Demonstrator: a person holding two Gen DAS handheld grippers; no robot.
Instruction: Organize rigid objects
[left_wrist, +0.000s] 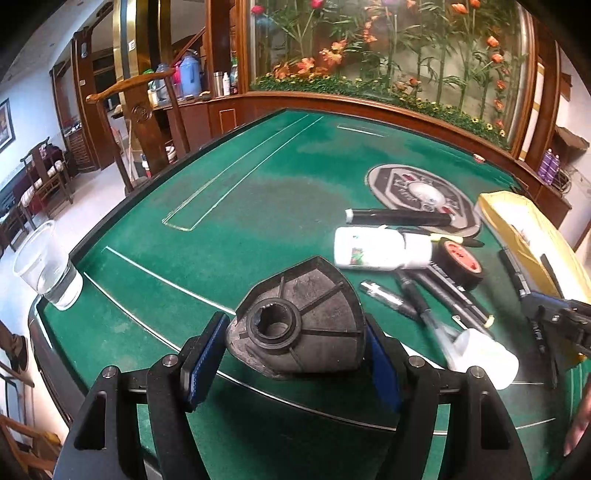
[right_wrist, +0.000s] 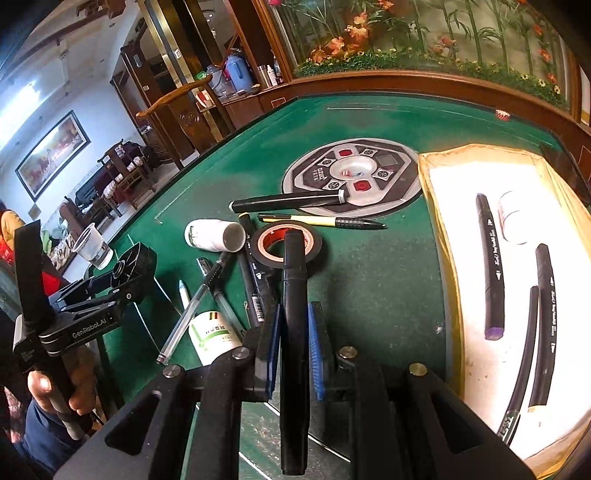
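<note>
Black plastic marker (right_wrist: 294, 332) stood clamped lengthwise between the blue pads of the right hand-held gripper (right_wrist: 294, 354), jaws nearly shut on it, above the green felt tabletop (right_wrist: 376, 280). The left hand-held gripper (left_wrist: 295, 354), spread wide, gripped a dusty black fan-shaped plastic part (left_wrist: 299, 317). Farther off lay a white-lined tray (right_wrist: 461, 221) with markers.

"GenRobot.AI" stands in pale letters on the side of the left gripper (right_wrist: 122, 269). The markers (right_wrist: 489, 266) in the tray (right_wrist: 443, 229) carry white print too small to read, and the lettering on the white bottle (right_wrist: 214, 338) cannot be made out.
</note>
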